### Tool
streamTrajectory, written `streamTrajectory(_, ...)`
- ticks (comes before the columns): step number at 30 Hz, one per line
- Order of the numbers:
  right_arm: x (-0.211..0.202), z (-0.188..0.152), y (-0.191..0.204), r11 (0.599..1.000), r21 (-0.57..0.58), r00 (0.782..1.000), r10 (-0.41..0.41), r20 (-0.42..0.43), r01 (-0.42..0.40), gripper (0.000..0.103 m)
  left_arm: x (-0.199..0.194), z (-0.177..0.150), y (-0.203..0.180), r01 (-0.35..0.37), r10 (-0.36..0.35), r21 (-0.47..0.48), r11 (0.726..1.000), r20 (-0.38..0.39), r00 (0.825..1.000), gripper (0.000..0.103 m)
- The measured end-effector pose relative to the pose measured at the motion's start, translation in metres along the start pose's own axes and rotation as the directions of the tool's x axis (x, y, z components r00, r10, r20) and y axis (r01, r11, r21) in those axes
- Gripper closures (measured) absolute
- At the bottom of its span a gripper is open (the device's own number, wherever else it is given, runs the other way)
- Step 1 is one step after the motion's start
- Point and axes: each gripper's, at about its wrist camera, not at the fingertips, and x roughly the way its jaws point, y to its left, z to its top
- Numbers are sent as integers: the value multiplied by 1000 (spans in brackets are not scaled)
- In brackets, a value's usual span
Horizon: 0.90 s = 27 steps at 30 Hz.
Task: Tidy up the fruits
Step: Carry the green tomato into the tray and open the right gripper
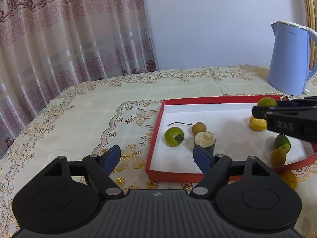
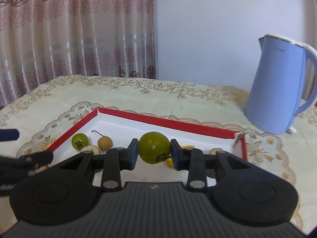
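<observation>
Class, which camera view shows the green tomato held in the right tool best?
The right wrist view: the green tomato sits centred and whole between the right tool's pads. The left wrist view shows only its top above that tool.

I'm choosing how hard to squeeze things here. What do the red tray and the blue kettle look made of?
Red tray: likely cardboard, matte; thin folded walls, white lining, one corner torn. Blue kettle: probably plastic, smooth satin; even colour, soft sheen, moulded handle.

Two close wrist views angled down, both facing red tray (image 1: 156,130).
</observation>
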Motion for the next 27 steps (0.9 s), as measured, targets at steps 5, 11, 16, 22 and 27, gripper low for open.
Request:
streamTrajectory(5, 18, 7, 6, 1000, 5, 1000, -4, -18, 4, 71, -1, -4, 8, -12, 12, -5, 1000, -5, 1000, 22)
streamTrajectory(11, 33, 10, 8, 1000, 20, 999, -13, -36, 14, 71, -3, -10, 16, -16, 16, -15, 1000, -18, 1000, 22)
streamTrajectory(16, 46, 9, 7, 999, 28, 998, -31, -57, 32, 71, -6, -19, 24, -10, 9, -32, 999, -35, 999, 22)
streamTrajectory(22, 63, 7, 5, 997, 47, 995, -54, -87, 58, 70, -6, -25, 30, -19, 17, -36, 999, -55, 998, 22)
streamTrajectory(27, 63, 6, 7, 997, 31, 994, -61, -94, 64, 54, -6, -26, 32, -28, 26, -41, 999, -61, 998, 22)
